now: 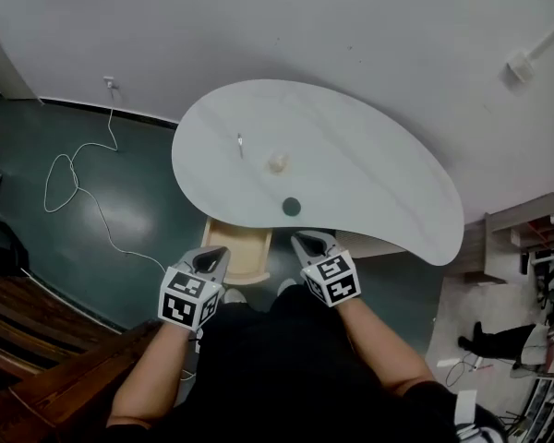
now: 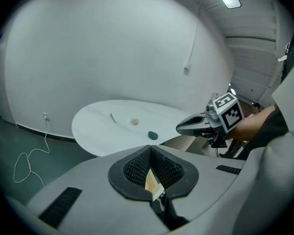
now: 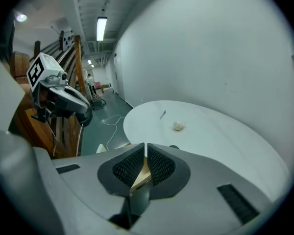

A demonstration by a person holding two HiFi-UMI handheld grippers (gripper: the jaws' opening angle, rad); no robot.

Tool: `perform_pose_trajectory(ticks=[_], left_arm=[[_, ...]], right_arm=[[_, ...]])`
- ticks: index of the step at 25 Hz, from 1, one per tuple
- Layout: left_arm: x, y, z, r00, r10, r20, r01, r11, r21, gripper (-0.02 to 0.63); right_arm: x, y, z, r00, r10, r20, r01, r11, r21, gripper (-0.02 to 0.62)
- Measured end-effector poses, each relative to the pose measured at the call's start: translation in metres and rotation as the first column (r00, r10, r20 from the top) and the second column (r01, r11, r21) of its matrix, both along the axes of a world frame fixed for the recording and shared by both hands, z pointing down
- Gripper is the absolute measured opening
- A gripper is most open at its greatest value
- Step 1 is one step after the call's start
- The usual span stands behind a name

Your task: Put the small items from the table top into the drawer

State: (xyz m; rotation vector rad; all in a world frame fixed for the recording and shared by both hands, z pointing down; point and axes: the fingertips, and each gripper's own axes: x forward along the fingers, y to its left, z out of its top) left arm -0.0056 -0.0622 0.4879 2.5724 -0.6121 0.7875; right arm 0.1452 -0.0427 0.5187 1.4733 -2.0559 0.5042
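Green disc (image 1: 292,207) on white worktop (image 1: 369,155), about 11 o'clock of right claw (image 1: 307,241), the nearer one. Both claws clenched, empty; left claw (image 1: 212,253) by open drawer (image 1: 245,247) at 9 o'clock.

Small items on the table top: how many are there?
3. A thin metal piece lies near the far left edge, a pale lump sits centrally, and a dark green disc is by the near edge, close to the open drawer. None seems hidden.
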Motion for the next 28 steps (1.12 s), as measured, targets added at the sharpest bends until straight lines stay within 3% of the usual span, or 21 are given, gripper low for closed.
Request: perform_pose_trajectory(ticks=[6,13,19,28], left_arm=[[-0.010,-0.016,0.019,0.998,-0.046,0.035,0.048,0.998,-0.034,0.014],[-0.018,-0.026,0.030,0.989,-0.138,0.058,0.142,0.988,-0.062,0.014],[-0.013,-0.036,0.029,0.982,-0.177,0.068,0.182,0.981,-0.073,0.014],[-0.015,-0.046,0.027,0.969,-0.240,0.057,0.245,0.963,-0.109,0.014]], right_arm=[[0.024,-0.035,0.047,0.991,-0.052,-0.125,0.041,0.995,-0.087,0.077],[0.048,-0.068,0.103,0.934,-0.215,-0.284,0.157,0.964,-0.214,0.148],[0.058,-0.088,0.125,0.935,-0.254,-0.249,0.182,0.943,-0.279,0.207],[0.060,-0.095,0.134,0.963,-0.254,-0.096,0.209,0.919,-0.335,0.213]])
